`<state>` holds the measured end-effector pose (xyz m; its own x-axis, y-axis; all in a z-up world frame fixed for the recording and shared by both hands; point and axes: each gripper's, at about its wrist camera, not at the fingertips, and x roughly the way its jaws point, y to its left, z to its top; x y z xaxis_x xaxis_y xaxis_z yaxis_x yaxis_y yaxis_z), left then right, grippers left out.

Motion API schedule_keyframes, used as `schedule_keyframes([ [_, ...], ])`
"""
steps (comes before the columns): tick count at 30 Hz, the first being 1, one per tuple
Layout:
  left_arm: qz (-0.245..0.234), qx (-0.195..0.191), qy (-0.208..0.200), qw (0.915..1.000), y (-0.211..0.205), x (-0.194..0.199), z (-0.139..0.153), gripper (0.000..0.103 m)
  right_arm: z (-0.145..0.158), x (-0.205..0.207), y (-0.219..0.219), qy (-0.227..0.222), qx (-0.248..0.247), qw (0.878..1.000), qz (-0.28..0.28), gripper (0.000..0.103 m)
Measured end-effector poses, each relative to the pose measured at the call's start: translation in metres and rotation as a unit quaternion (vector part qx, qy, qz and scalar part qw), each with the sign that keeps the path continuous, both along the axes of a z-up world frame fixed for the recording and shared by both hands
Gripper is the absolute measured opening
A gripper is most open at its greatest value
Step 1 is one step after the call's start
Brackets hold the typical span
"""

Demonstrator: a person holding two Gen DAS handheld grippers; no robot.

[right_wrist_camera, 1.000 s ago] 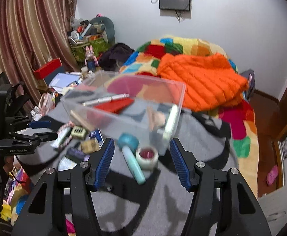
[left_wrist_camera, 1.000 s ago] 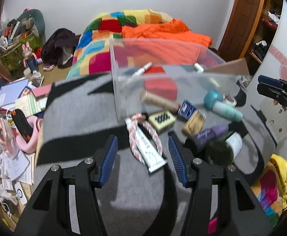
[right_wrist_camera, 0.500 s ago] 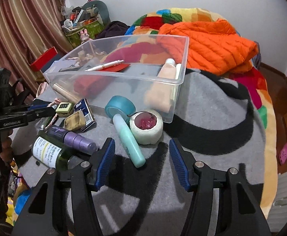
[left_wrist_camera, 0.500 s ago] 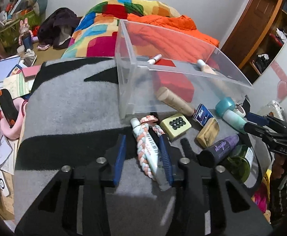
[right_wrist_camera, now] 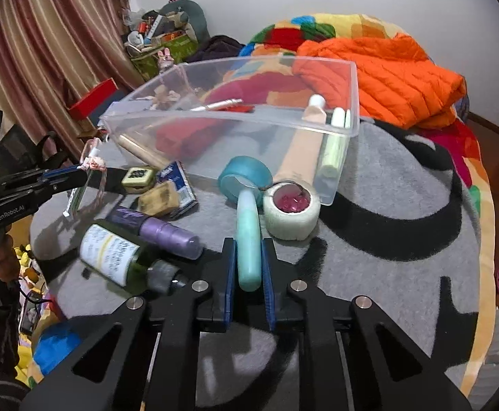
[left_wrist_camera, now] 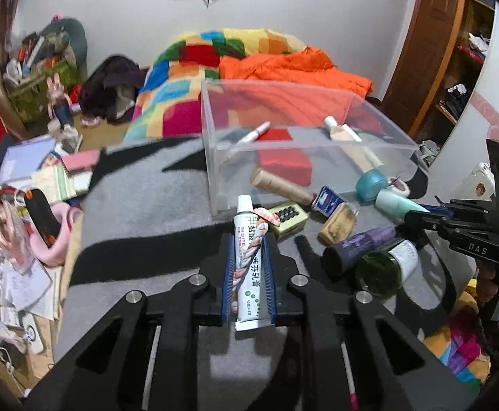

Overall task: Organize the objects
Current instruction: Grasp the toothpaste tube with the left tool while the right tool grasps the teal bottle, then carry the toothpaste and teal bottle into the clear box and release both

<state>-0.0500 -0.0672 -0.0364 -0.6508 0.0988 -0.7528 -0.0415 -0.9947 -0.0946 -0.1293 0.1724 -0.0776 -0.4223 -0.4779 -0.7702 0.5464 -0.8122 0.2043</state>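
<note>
A: Tongs first. Our left tongs (left_wrist_camera: 249,284) pinch the white tube (left_wrist_camera: 248,257) across its lower body, with a braided cord (left_wrist_camera: 249,251) caught alongside it. Our right tongs (right_wrist_camera: 248,274) are pressed onto the mint-green tube (right_wrist_camera: 248,236) near its rounded end.

B: Handling?

A: We judge both light. The white tube looks soft, likely to buckle under a hard squeeze; hold on the body, not the crimped tail. The green tube looks smooth, perhaps slippery. In the right view the white tube hangs lifted off the blanket; whether the green tube still touches it, we cannot tell.

B: Surroundings?

A: The clear bin (left_wrist_camera: 212,157) stands just beyond, already holding a pen (left_wrist_camera: 251,136) and a red box (left_wrist_camera: 283,166). The blue tape roll (right_wrist_camera: 244,176) and white tape roll (right_wrist_camera: 292,210) lie between the green tube and the bin wall. The purple bottle (right_wrist_camera: 164,233) and green glass bottle (right_wrist_camera: 119,257) lie beside our right tongs; we judge the glass one fragile and apt to roll if nudged.
</note>
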Motion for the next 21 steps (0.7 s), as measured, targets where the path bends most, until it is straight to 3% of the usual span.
schedule_keyframes([
  [7, -0.020, -0.004, 0.015, 0.9997, 0.009, 0.005, 0.012, 0.016, 0.015, 0.013, 0.001, 0.013, -0.020, 1.000, 0.008, 0.013],
  [15, -0.072, -0.003, -0.050, 0.9962, 0.027, 0.012, -0.020, 0.016, 0.023, 0.024, 0.004, 0.019, -0.032, 0.999, 0.009, 0.013],
  [21, -0.068, 0.019, -0.046, 0.9964, 0.024, 0.024, -0.020, 0.029, 0.024, 0.028, 0.007, 0.024, -0.030, 0.999, 0.004, 0.013],
])
